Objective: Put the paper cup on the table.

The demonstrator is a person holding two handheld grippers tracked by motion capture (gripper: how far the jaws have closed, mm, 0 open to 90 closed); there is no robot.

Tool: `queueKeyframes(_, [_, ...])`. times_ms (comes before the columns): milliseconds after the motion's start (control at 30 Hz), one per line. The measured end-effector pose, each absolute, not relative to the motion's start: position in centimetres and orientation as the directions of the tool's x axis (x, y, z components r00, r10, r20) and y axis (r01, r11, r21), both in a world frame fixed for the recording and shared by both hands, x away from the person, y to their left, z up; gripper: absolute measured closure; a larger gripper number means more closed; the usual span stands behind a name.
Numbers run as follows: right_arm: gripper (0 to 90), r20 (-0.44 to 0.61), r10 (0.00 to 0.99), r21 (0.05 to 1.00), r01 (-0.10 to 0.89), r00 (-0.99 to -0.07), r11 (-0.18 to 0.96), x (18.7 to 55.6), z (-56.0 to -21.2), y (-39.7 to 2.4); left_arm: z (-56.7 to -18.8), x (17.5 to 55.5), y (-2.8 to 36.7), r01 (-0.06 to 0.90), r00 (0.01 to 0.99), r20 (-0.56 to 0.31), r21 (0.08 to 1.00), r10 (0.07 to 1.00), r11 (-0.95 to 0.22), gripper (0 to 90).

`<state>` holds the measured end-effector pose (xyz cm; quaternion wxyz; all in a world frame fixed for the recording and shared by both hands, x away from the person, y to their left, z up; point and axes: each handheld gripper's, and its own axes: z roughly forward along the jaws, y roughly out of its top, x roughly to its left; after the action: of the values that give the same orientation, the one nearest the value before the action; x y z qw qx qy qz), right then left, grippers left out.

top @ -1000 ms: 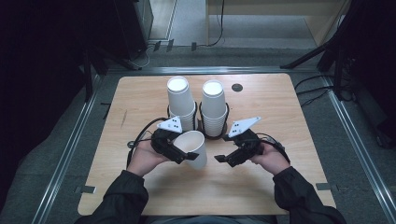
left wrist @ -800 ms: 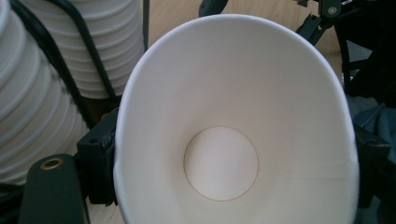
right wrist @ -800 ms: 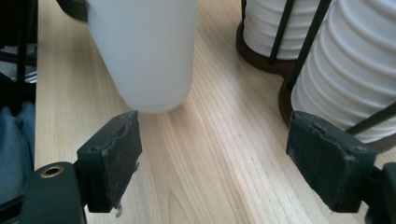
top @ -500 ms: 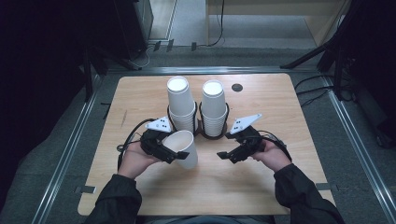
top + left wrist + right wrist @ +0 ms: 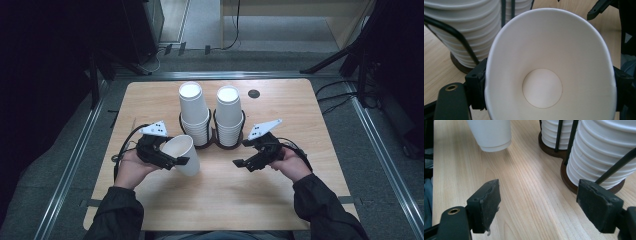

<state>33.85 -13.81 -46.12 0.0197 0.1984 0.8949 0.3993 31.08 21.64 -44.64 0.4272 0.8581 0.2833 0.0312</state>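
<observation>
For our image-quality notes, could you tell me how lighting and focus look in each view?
High view: surroundings dark, the table evenly lit. Left gripper view: the held paper cup is bright and soft-edged. Right gripper view: wood grain sharp, near fingers slightly blurred, the cup stacks whitish.

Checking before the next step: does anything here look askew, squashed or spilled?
One thing: the cup in the left gripper is squeezed, its rim oval rather than round, and it tilts above the table. The two stacks stand upright in their holder; nothing is spilled.
</observation>
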Motion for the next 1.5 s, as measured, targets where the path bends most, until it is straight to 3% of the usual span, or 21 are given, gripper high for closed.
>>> queueKeyframes(900, [19.6,0.111,0.421,0.705,0.37,-0.9,0.605,33.5,-46.8,-15.2,-44.6,34.6,29.5,0.538,0.724,-0.202,0.764,0.659,-0.357,15.2])
queueKeyframes(1500, [19.6,0.121,0.454,0.686,0.404,-0.883,0.604,33.2,-47.7,-15.9,-44.5,37.9,31.1,0.556,0.684,-0.156,0.745,0.713,-0.37,14.7])
